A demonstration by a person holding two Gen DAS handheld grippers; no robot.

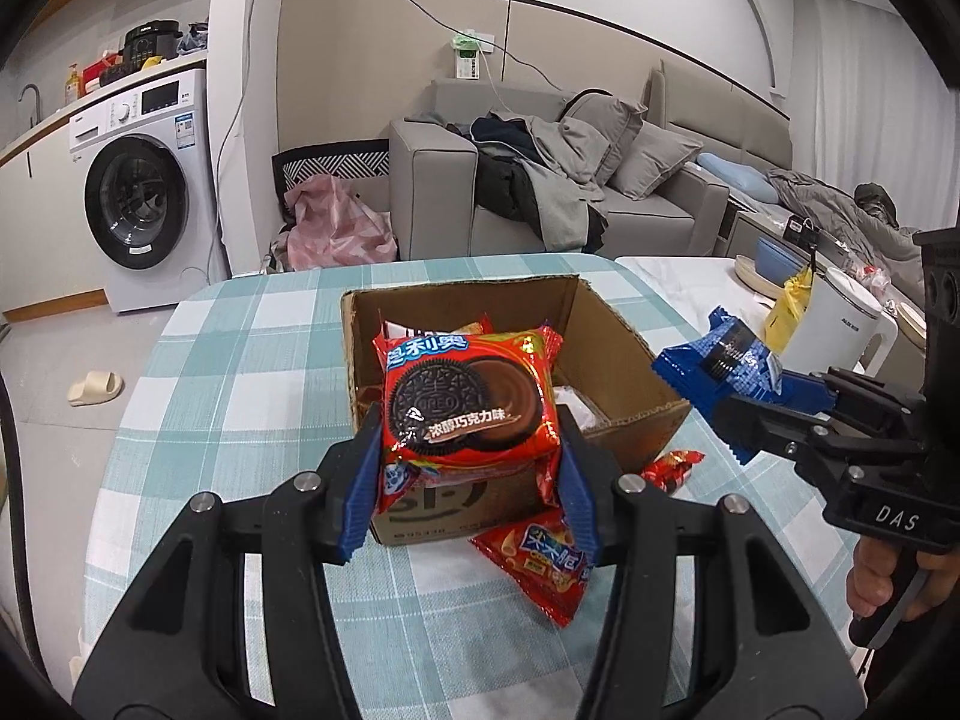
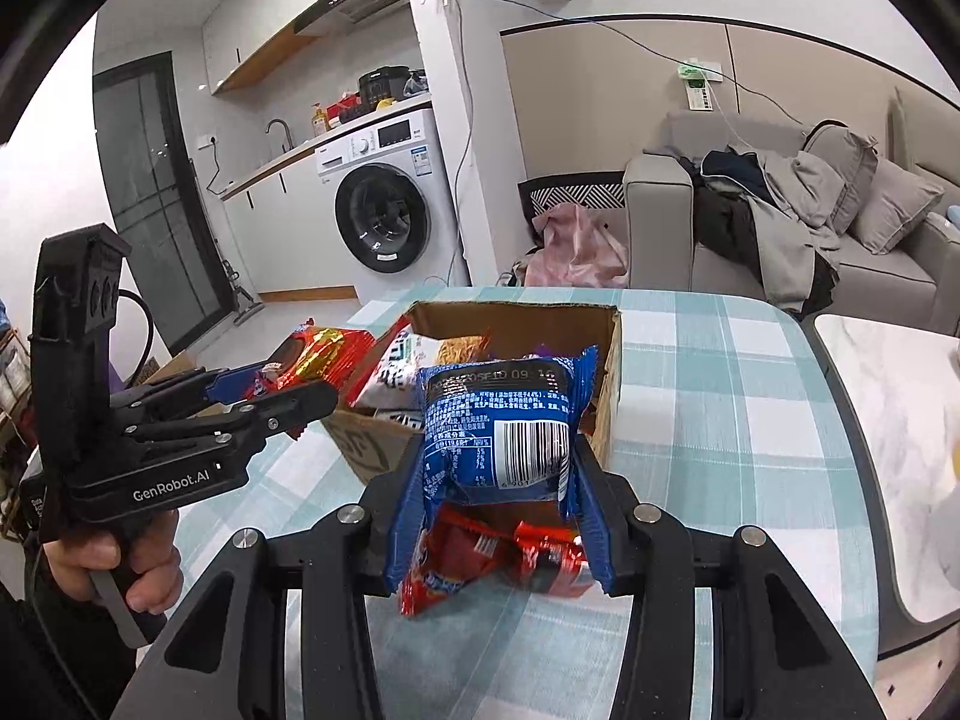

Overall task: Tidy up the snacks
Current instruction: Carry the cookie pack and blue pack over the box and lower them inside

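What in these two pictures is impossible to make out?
- Left wrist view: much of the cardboard box interior, hidden behind the red Oreo pack.
- Right wrist view: the blue pack shows only its back; its front is unseen.
- Right wrist view: red packets on the table, blurred.

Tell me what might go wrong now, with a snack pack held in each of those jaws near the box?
The red Oreo pack is pinched only at its lower sides by the left gripper, so the slippery wrapper may slide out. The blue pack in the right gripper looks squeezed and could crush. The cardboard box already holds snacks, and both grippers are close together, so they might bump or knock its rim.
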